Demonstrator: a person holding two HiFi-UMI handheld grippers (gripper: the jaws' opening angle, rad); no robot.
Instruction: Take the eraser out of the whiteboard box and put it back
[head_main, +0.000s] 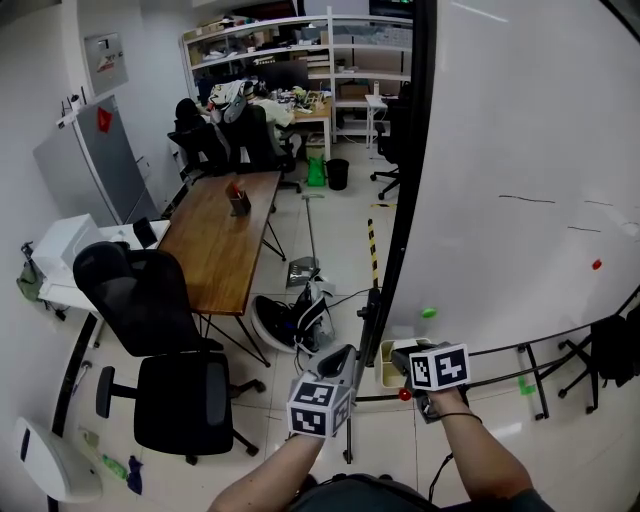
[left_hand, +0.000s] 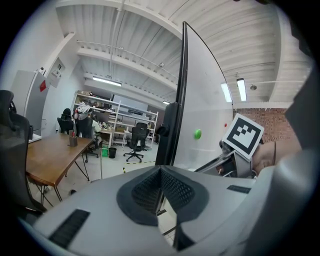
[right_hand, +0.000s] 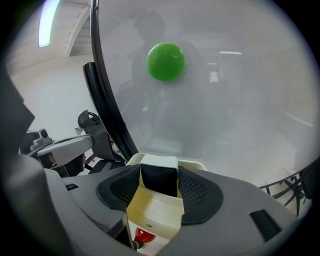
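At the lower edge of the whiteboard (head_main: 520, 150), our right tongs (right_hand: 159, 175) pinch the one eraser (right_hand: 159, 162).
We count one whiteboard box (right_hand: 150, 215), one eraser and two tongs. The eraser stands inside the box, between the right tongs' pads. The left tongs (left_hand: 161, 172), pressed together on nothing, hang just left of the box. One green magnet (right_hand: 165, 61) sits above the box.

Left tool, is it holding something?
No, the left tool has its jaws pressed together with nothing between them.
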